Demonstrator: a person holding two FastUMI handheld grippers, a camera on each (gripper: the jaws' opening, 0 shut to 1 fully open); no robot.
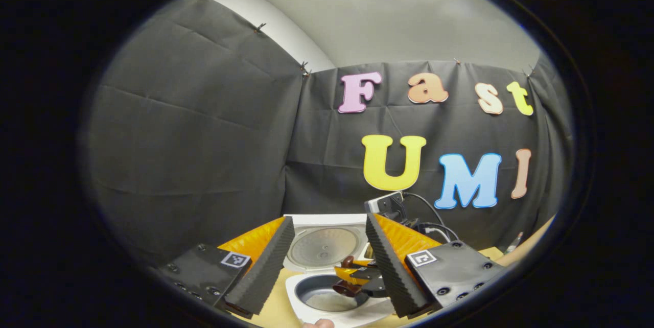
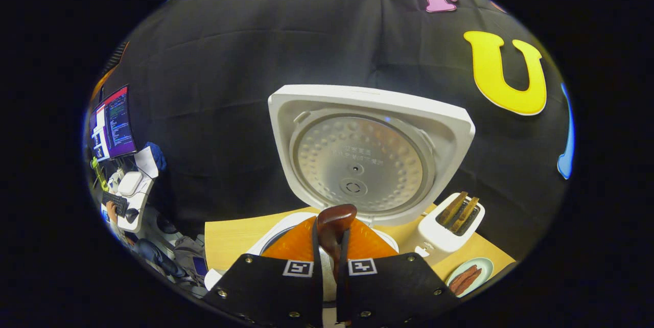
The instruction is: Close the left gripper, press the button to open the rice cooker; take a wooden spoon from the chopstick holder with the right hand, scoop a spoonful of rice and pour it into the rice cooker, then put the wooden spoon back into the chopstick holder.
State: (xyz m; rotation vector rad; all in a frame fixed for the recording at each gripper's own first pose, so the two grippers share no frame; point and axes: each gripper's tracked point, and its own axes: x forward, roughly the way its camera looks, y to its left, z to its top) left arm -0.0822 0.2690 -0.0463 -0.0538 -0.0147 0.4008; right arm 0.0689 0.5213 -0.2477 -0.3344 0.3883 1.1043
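1. My right hand-held gripper (image 2: 331, 254) is clenched on the wooden spoon (image 2: 334, 226), both fingers pressing its handle, with the bowl of the spoon standing up just past the fingertips.
2. My left hand-held gripper (image 1: 327, 261) is released, its jaws spread wide and nothing between them, and it hangs back from the rice cooker (image 1: 337, 307).
3. The rice cooker is open: its lid (image 2: 370, 157) stands upright and the inner pot (image 1: 324, 295) lies exposed below. In the left gripper view, the right gripper and the spoon sit over the pot's rim.
4. I cannot tell whether rice is in the spoon; I judge this to be the pouring step or close to it.
5. Risk: if I tip the spoon while it is off-centre over the rim, grains would scatter onto the cooker's white top or the worktop (image 2: 235, 238).
6. Risk: the handle is held narrowly, so a quick twist could let it swivel between the fingers and spill early.
7. Risk: lifting too high could knock the raised lid.
8. The worktop is pale wood; a toaster (image 2: 449, 228) and a small plate (image 2: 470, 274) stand near its right edge, beside the cooker.
9. Black cloth walls the booth, and a desk with a monitor (image 2: 112, 123) sits beyond the left edge.
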